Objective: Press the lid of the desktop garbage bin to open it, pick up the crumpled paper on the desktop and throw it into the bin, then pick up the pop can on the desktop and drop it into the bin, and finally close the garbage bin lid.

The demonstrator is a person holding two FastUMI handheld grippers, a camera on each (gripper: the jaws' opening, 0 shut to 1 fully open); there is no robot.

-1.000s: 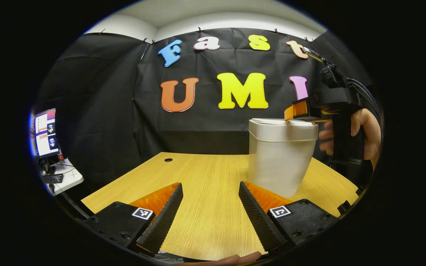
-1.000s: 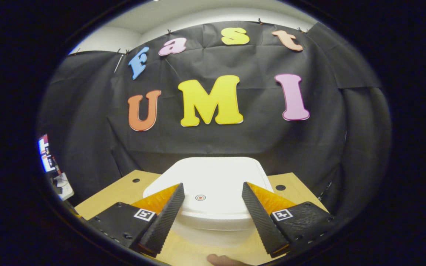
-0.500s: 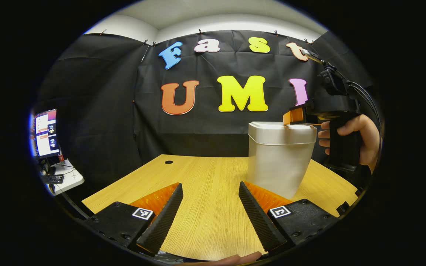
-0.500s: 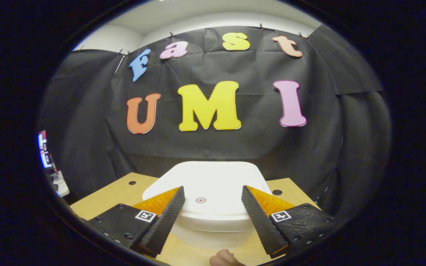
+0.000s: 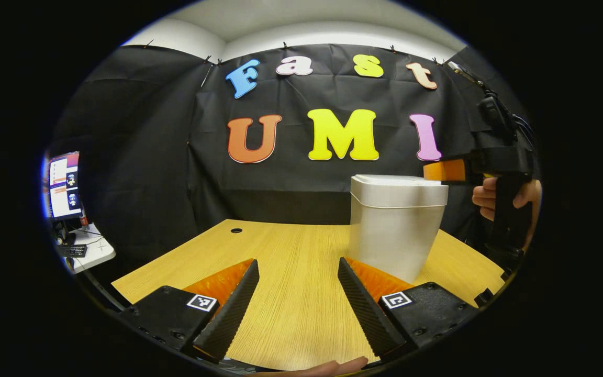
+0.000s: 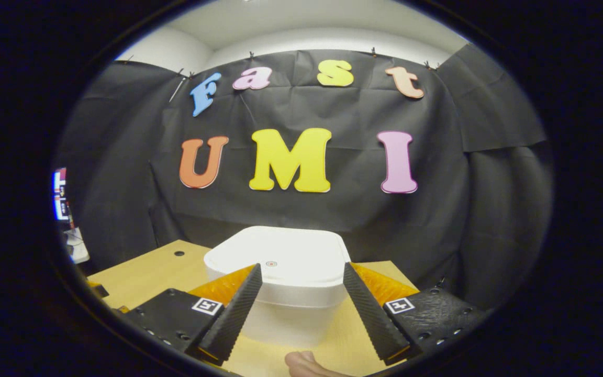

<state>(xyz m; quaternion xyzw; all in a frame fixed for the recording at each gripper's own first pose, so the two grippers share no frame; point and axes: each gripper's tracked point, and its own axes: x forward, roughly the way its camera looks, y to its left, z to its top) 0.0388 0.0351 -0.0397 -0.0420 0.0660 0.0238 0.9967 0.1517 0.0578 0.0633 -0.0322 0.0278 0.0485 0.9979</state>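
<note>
A white desktop garbage bin (image 5: 394, 225) stands on the wooden table (image 5: 291, 262) with its lid (image 6: 275, 251) down. In the left gripper view the bin is just right of my open left gripper (image 5: 297, 293), which hovers low over the table with nothing between its fingers. My right gripper (image 6: 301, 309) is open, level with the bin's top and drawn back from the lid, whose small round mark (image 6: 270, 264) lies between the fingertips. In the left gripper view the right gripper (image 5: 445, 170) is held by a hand (image 5: 490, 199) just right of the bin's rim.
The black cloth wall closes the back and sides. A side desk with a monitor (image 5: 63, 186) and a keyboard (image 5: 74, 250) stands far left. Small round holes (image 5: 236, 230) sit in the tabletop near its back edge. Bare wood spreads left of the bin.
The right gripper has pulled back off the lid, away to the right of the bin. The lid stays down. The left gripper has barely moved.
</note>
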